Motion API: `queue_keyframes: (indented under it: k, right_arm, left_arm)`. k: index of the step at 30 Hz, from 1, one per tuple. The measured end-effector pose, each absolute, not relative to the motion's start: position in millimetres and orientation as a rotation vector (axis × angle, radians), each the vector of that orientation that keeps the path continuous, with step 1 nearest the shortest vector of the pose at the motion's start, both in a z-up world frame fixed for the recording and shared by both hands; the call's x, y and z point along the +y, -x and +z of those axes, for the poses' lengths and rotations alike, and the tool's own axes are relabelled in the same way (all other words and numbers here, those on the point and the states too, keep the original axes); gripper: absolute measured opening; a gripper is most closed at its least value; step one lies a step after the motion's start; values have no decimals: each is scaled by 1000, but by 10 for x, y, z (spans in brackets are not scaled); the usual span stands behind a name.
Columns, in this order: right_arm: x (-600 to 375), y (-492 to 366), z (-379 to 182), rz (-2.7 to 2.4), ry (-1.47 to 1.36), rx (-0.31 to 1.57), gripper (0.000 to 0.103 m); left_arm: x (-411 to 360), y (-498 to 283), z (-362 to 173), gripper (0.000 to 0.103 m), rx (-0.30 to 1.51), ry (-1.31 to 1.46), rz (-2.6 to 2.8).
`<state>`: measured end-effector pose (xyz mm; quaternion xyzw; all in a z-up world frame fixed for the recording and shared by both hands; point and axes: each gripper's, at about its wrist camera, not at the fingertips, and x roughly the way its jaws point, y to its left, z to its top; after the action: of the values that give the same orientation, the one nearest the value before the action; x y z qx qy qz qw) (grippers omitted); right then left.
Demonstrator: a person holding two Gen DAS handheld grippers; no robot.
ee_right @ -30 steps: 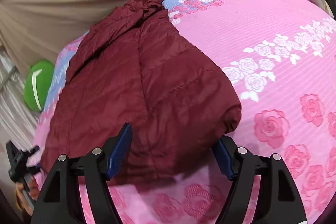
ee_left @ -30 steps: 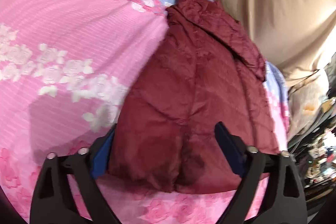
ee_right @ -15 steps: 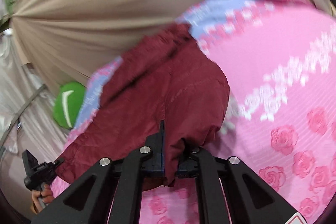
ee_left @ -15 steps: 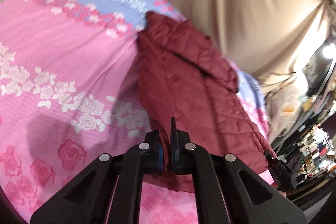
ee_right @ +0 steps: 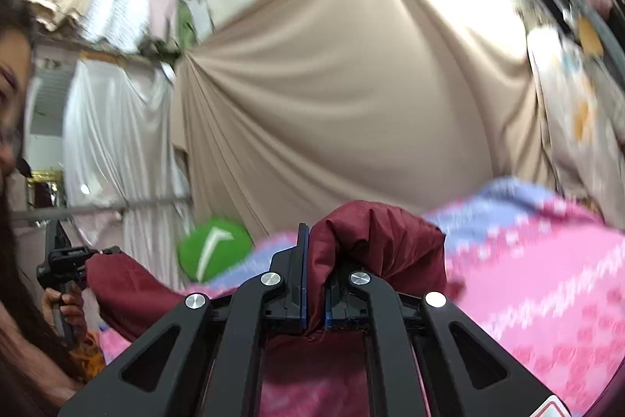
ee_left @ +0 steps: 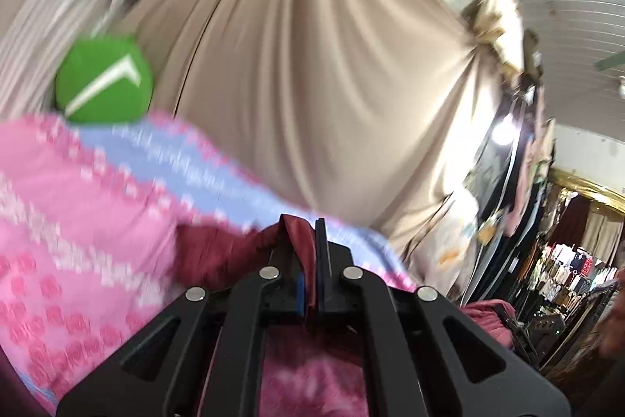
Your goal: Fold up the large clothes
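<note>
Both tools, left tool (ee_left: 309,260) and right tool (ee_right: 315,276), newly pinching maroon jacket (ee_right: 375,245) hem, raised off bed (ee_right: 547,280): fold-over begun.

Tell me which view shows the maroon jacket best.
Right wrist: the jacket bunches sharply above the shut right gripper and stretches to the left gripper. Left wrist shows only a blurred strip pinched there.

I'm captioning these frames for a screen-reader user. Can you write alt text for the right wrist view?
The right gripper, jaws shut, pinches a fold of a maroon quilted jacket above a pink floral bedspread. A beige curtain fills the background, with a green cushion and the left gripper at left.
</note>
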<state>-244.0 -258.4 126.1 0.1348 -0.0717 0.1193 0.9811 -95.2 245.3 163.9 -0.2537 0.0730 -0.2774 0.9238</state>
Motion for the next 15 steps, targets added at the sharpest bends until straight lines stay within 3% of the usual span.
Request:
queue_keyframes:
  k: [6, 15]
  right_arm:
    - [-2728, 2257, 1428, 251, -369, -175, 5]
    - [-3156, 506, 1064, 84, -513, 190, 5]
  left_arm:
    - [2318, 731, 1795, 3, 195, 479, -557]
    - [1749, -1053, 1064, 3, 518, 415, -386]
